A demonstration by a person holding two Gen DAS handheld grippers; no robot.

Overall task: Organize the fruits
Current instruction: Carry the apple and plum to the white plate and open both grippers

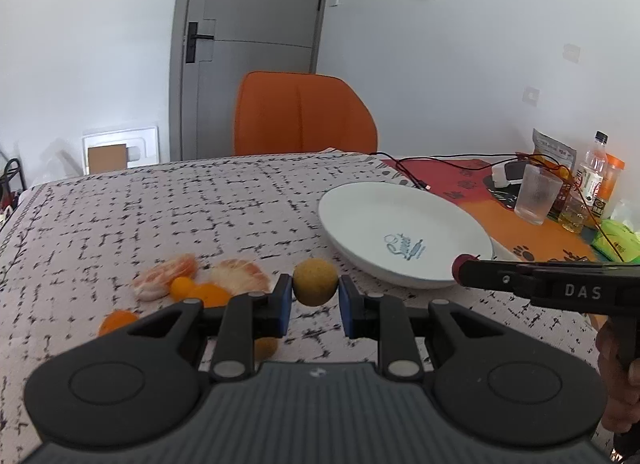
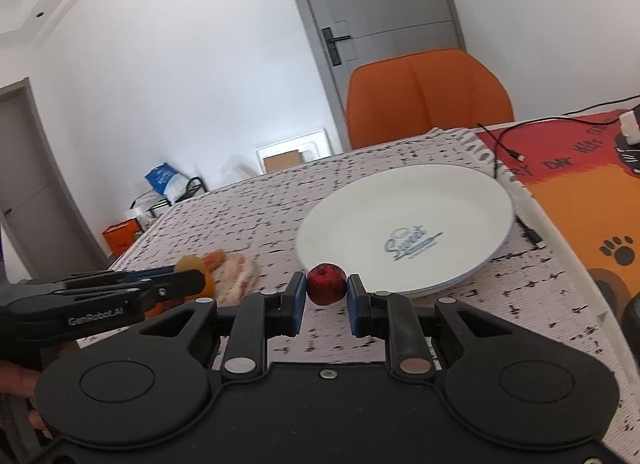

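Note:
My left gripper (image 1: 315, 292) is shut on a small round tan fruit (image 1: 315, 281), held above the patterned tablecloth. My right gripper (image 2: 327, 296) is shut on a small dark red fruit (image 2: 326, 283), just in front of the near rim of a white plate (image 2: 472, 200). That plate (image 1: 360, 204) lies empty to the right in the left wrist view, where the right gripper (image 1: 460, 266) reaches in from the right with the red fruit (image 1: 460, 262) at its tip. Peeled citrus pieces (image 1: 240, 276) and small orange fruits (image 1: 208, 292) lie on the cloth at left.
An orange chair (image 1: 304, 116) stands behind the table. A glass (image 1: 536, 196), bottles (image 1: 592, 172) and a packet (image 1: 554, 150) crowd the far right on an orange mat (image 2: 580, 200). Black cables (image 2: 504, 152) run past the plate. A person's hand (image 1: 616, 384) holds the right gripper.

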